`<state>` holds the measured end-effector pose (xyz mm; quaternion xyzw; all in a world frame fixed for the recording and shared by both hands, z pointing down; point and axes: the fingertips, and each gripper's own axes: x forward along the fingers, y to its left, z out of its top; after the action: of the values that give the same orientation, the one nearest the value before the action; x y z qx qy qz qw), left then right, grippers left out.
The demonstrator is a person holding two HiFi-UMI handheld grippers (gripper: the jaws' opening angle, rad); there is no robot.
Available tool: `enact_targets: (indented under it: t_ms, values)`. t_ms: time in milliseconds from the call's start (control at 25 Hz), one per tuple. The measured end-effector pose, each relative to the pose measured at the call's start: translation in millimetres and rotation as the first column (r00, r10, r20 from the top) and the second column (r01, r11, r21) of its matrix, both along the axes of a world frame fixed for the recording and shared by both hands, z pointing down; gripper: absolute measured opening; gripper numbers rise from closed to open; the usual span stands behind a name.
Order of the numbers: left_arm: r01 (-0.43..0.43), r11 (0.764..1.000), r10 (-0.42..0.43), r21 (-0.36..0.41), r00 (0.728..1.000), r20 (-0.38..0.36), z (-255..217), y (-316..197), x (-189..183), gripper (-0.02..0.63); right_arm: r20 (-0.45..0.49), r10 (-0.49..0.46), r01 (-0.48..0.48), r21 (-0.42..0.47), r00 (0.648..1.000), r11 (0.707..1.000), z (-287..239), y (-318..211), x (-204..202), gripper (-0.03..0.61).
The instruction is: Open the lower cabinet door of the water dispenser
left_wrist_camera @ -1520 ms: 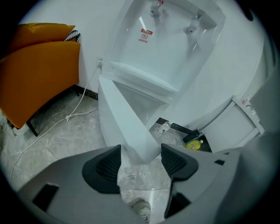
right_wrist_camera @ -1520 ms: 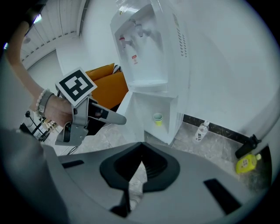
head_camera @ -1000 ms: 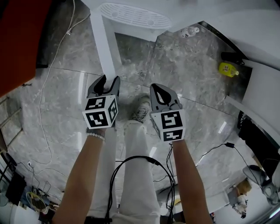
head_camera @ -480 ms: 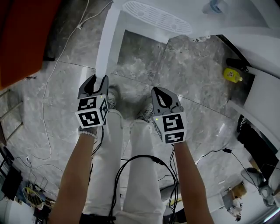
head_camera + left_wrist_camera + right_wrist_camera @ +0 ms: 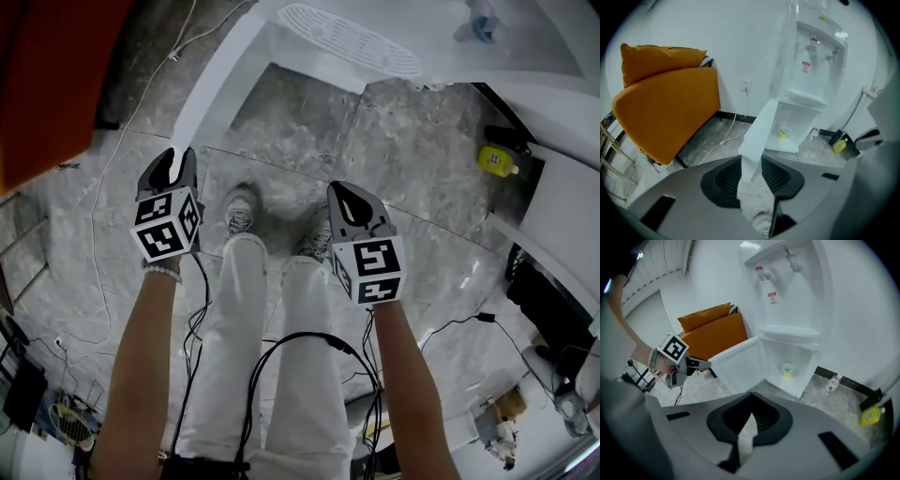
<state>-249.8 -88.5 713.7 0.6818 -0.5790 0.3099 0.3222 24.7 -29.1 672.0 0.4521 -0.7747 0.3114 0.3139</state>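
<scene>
The white water dispenser (image 5: 811, 56) (image 5: 787, 287) stands against the wall. Its lower cabinet door (image 5: 220, 84) (image 5: 761, 131) (image 5: 738, 364) is swung wide open to the left. Inside the cabinet sits a small green cup (image 5: 784, 132) (image 5: 787, 369). My left gripper (image 5: 172, 157) (image 5: 751, 164) holds the door's free edge; its jaws have just been closing, with that edge between the pads. My right gripper (image 5: 349, 192) (image 5: 751, 404) hovers above the floor in front of the cabinet, shut and empty.
An orange sofa (image 5: 665, 103) (image 5: 717, 331) stands left of the dispenser. A yellow bottle (image 5: 497, 159) (image 5: 840, 146) and a clear bottle (image 5: 830, 384) stand on the floor at the right. Cables (image 5: 103, 216) trail over the marble floor. The person's shoes (image 5: 242, 211) are below the grippers.
My left gripper has moved left with the door's edge, and the door has swung further open. The right gripper has stayed shut and shifted only a little.
</scene>
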Motion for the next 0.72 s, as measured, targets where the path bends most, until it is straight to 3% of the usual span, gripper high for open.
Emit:
enact_targets:
  t_ms: [440, 720]
  values:
    - [0.037, 0.998, -0.041, 0.049, 0.997, 0.07, 0, -47, -57, 0.103, 0.001, 0.047, -0.047, -0.002, 0.999, 0.999, -6, -7, -4, 0.003]
    - [0.052, 0.996, -0.058, 0.071, 0.994, 0.091, 1, -69, -73, 0.095, -0.002, 0.036, -0.036, 0.001, 0.999, 0.999, -6, -12, -8, 0.003]
